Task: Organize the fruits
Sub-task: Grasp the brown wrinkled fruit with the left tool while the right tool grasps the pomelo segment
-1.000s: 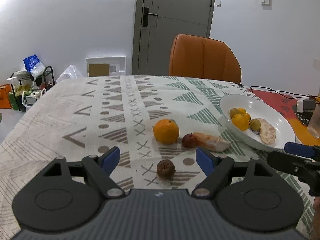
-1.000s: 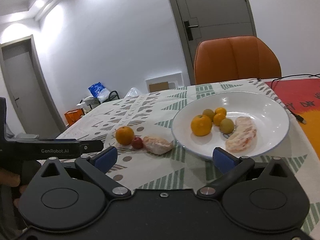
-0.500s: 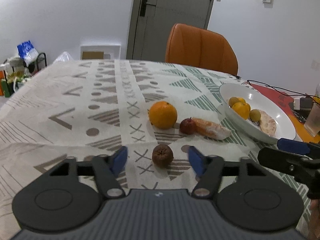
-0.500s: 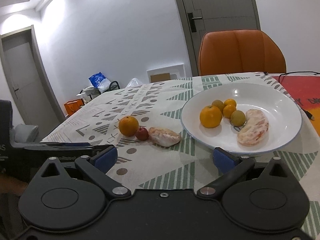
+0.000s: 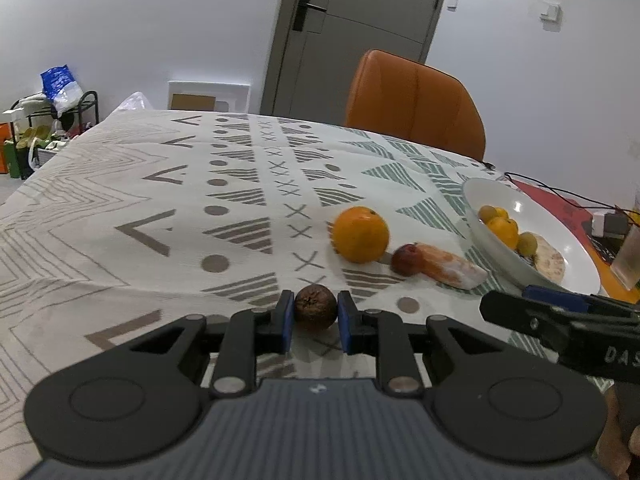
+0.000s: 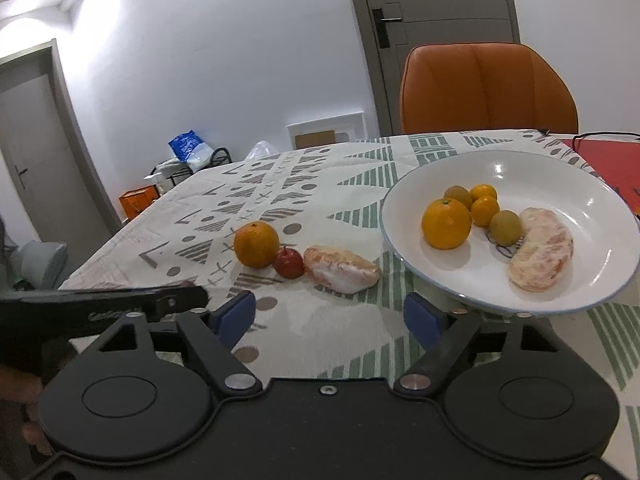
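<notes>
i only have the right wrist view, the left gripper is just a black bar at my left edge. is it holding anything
Observer: Yes. In the left wrist view the left gripper has its jaws shut on a small wrinkled dark brown round fruit.
Operator: is it lifted yet
Observer: Cannot tell; the fruit's underside sits very near the patterned tablecloth.
Operator: anything past the white plate i cant see
Observer: Yes, a clear glass stands just beyond the white plate, at that view's right edge.
</notes>
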